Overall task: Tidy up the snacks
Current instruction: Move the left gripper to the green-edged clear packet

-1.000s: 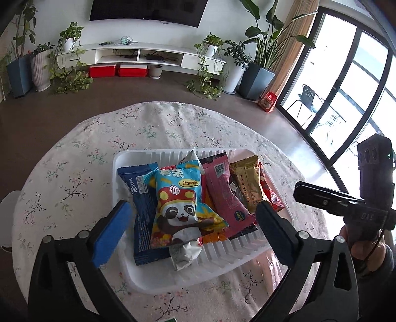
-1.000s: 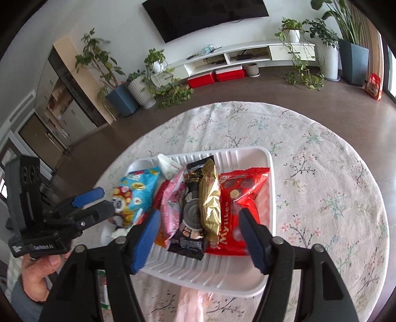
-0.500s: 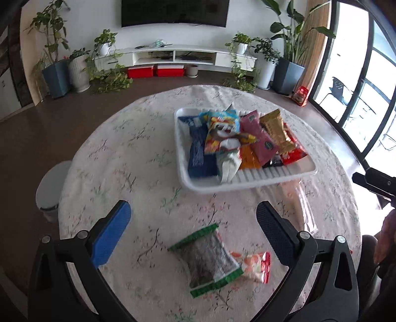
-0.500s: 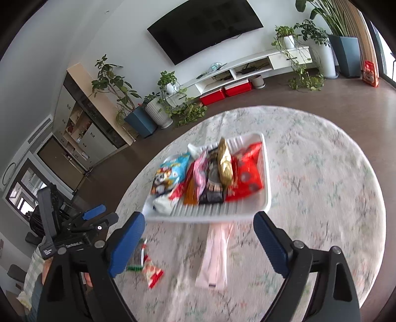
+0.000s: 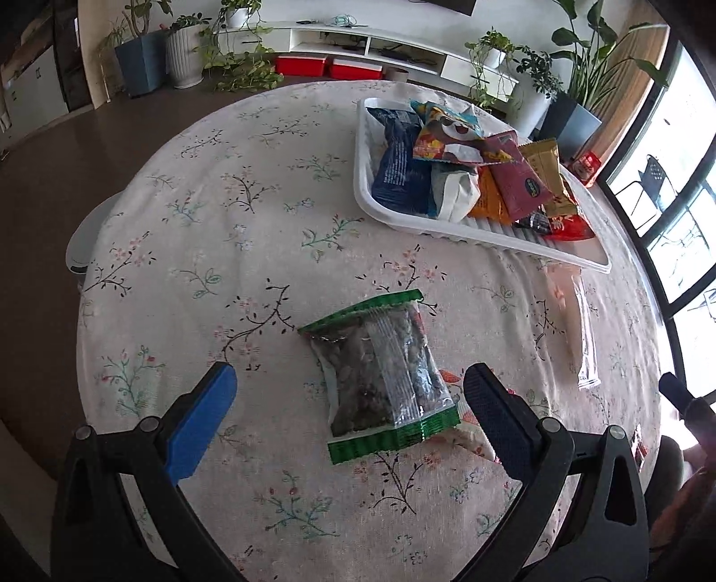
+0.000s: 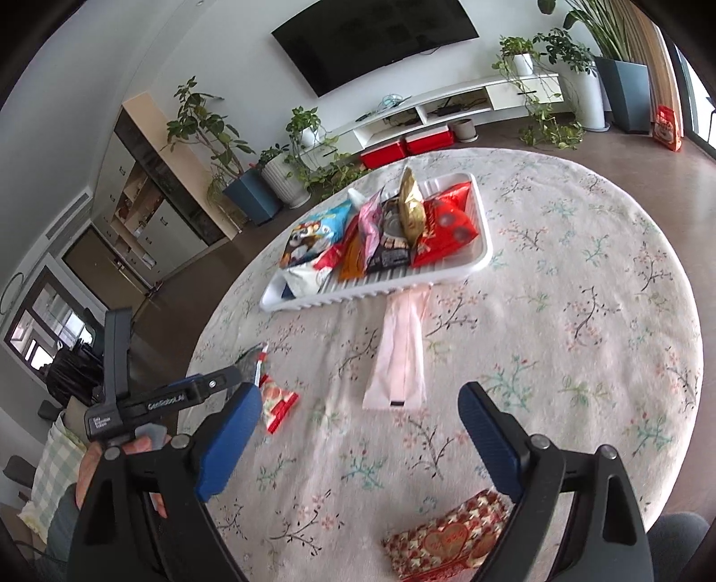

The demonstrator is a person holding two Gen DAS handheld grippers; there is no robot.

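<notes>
Left wrist view, green-edged snack packet (image 5: pixel 384 375) between open left tool (image 5: pixel 349 403) tips

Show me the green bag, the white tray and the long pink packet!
green bag (image 5: pixel 380 376), left wrist view, middle of its clear front
white tray (image 6: pixel 485 250), right wrist view, bare right rim
long pink packet (image 6: pixel 400 353), right wrist view, middle of its length

Wall television (image 6: pixel 376 40), potted plants (image 6: pixel 206 134), red boxes (image 6: pixel 405 145)

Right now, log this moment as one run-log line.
left gripper: open, above green-edged packet | right gripper: open, empty | tray: filled | loose on table: pink packet, heart-print packet
</notes>
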